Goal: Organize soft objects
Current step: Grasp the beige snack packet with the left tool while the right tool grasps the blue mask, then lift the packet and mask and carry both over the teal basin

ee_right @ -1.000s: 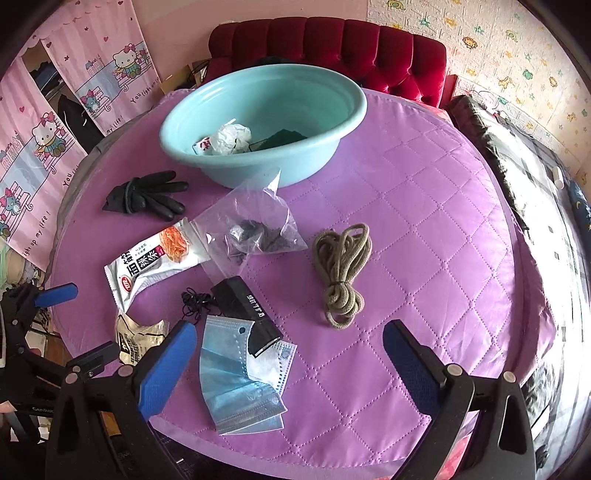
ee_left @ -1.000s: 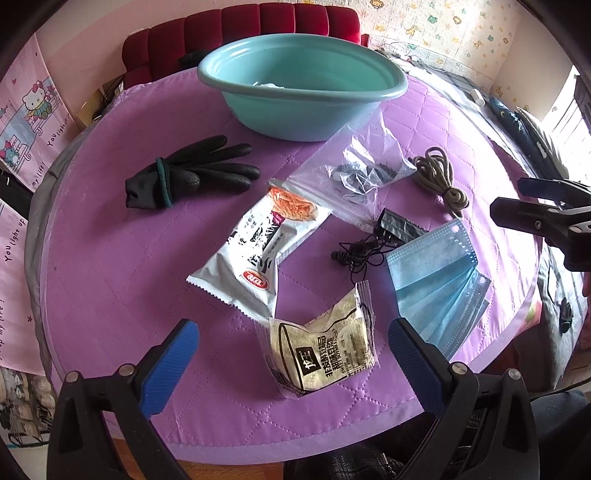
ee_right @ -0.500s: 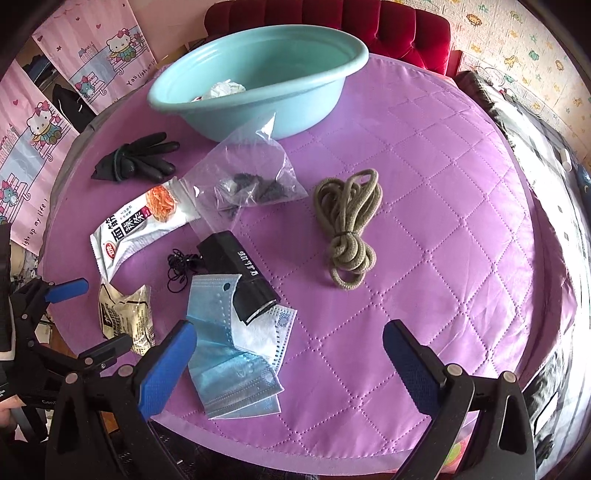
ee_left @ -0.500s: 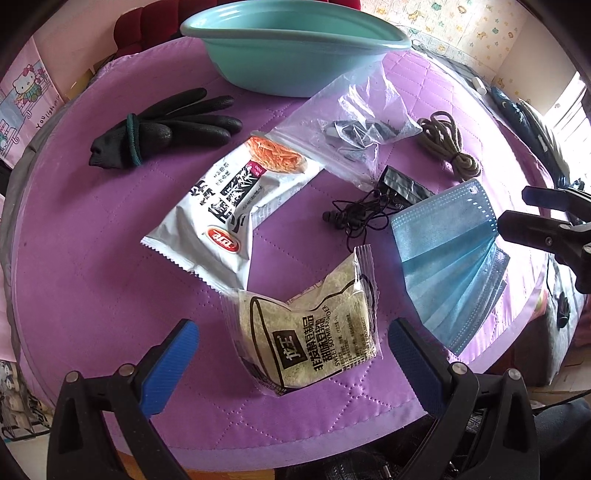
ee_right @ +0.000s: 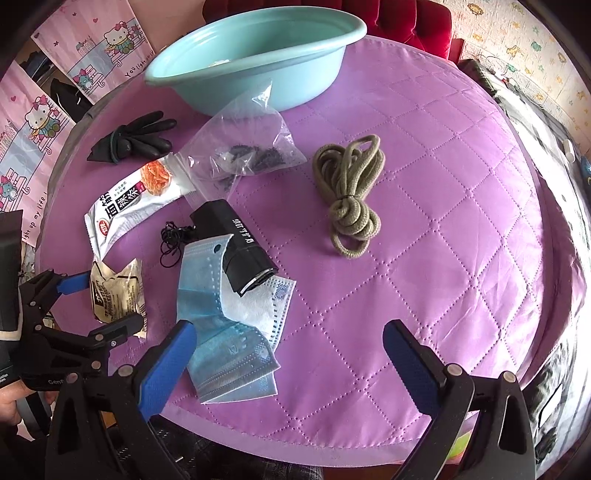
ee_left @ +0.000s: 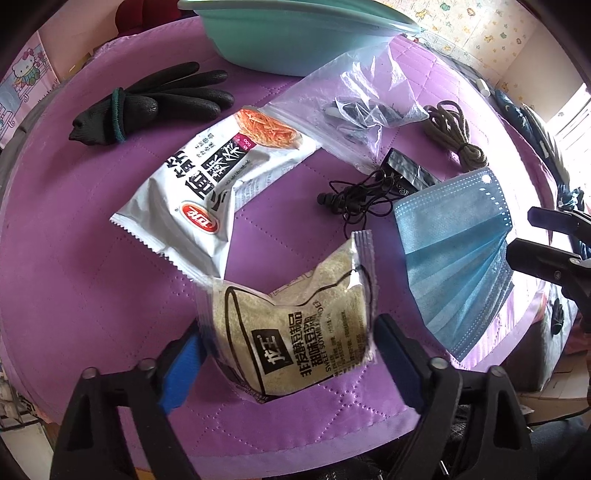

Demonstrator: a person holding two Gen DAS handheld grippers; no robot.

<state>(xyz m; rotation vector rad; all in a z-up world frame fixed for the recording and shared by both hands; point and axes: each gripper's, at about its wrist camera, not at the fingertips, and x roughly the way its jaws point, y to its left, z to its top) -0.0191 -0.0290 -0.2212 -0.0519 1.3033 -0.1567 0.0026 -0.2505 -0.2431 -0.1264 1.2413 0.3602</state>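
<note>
A beige soymilk-powder packet (ee_left: 295,332) lies at the near edge of the purple table. My left gripper (ee_left: 290,363) has its fingers around the packet's lower half, touching both sides; it also shows in the right wrist view (ee_right: 107,299) around the packet (ee_right: 114,291). Blue face masks (ee_right: 225,332) lie beside my right gripper (ee_right: 291,354), which is open and empty above the table's near edge. A white noodle packet (ee_left: 218,173), a black glove (ee_left: 147,103) and a teal basin (ee_right: 255,66) lie farther back.
A clear plastic bag (ee_right: 247,155) with dark items, a black pouch (ee_right: 236,247), tangled black earphones (ee_left: 354,199) and a coiled olive rope (ee_right: 347,195) lie mid-table. A red sofa (ee_right: 399,18) stands behind the basin. The table edge is just below both grippers.
My left gripper moved forward and down to the soymilk packet and narrowed its fingers around it. My right gripper moved lower and closer to the masks, still open.
</note>
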